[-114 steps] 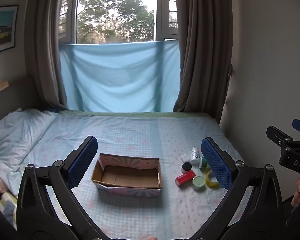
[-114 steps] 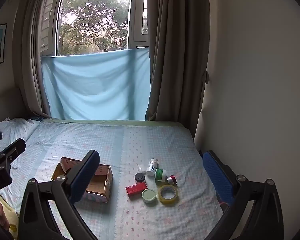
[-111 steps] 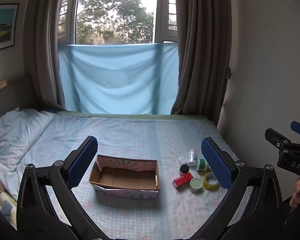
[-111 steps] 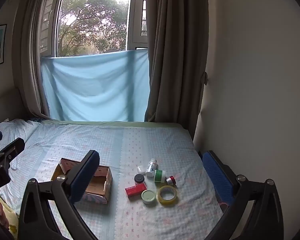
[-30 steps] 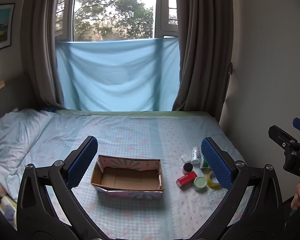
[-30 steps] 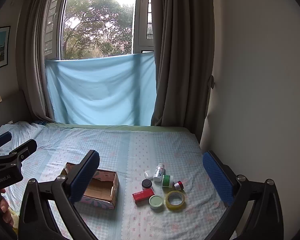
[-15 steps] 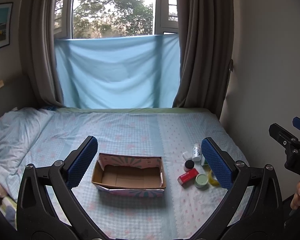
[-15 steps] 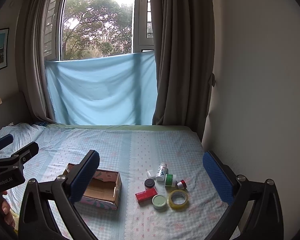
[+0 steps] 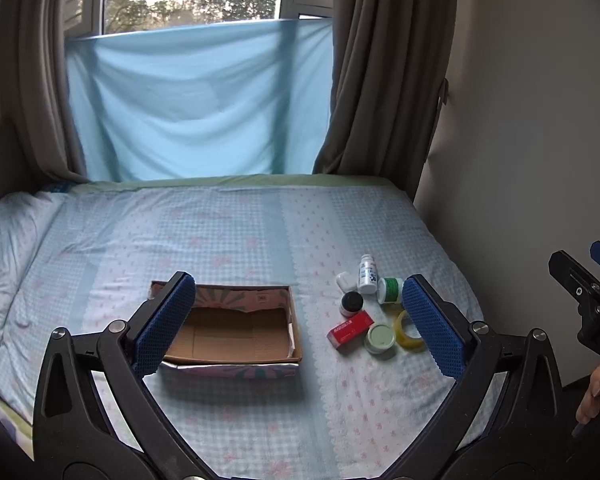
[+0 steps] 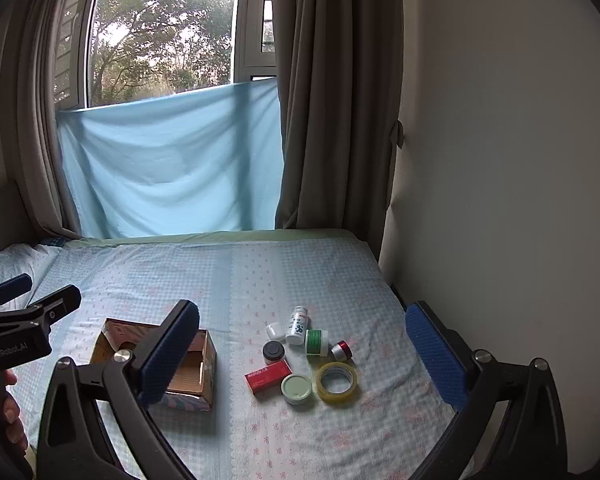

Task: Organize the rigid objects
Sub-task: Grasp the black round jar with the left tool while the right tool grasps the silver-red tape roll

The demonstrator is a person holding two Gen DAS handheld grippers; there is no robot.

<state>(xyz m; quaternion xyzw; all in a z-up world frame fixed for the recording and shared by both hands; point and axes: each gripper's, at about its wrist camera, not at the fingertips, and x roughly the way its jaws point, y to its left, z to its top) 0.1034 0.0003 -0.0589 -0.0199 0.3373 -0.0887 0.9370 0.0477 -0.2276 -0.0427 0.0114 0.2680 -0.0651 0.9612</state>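
Rigid objects sit in a small cluster on the bed, framed in our right wrist view between the wide-apart fingers of the right gripper (image 10: 300,356), which holds nothing and hangs above the bedding. Our left gripper (image 9: 298,316) is spread just as wide and empty, its left pad (image 9: 162,322) overlapping the near corner of the cardboard box (image 9: 236,330) in the picture.

The box lies open-topped, with a bare brown floor and nothing inside that we can see. Just right of it is the cluster: a red box (image 10: 268,376) lying flat, a pale green lid (image 10: 297,389) touching its right end, and a tape roll (image 10: 337,382) beside that. Behind them we see a black-capped jar (image 10: 273,352), a white bottle (image 10: 297,326) lying on its side, a green-labelled bottle (image 10: 316,343), a small white cap (image 10: 275,331) and a red-and-silver piece (image 10: 342,351).

All of it rests on a light blue patterned bedsheet (image 9: 228,236), wrinkled toward the pillow (image 9: 8,248) at left. Beyond the bed, a blue cloth (image 10: 172,164) hangs across the lower window between brown curtains (image 10: 336,120), with trees outside. A plain wall (image 10: 500,160) runs along the right.
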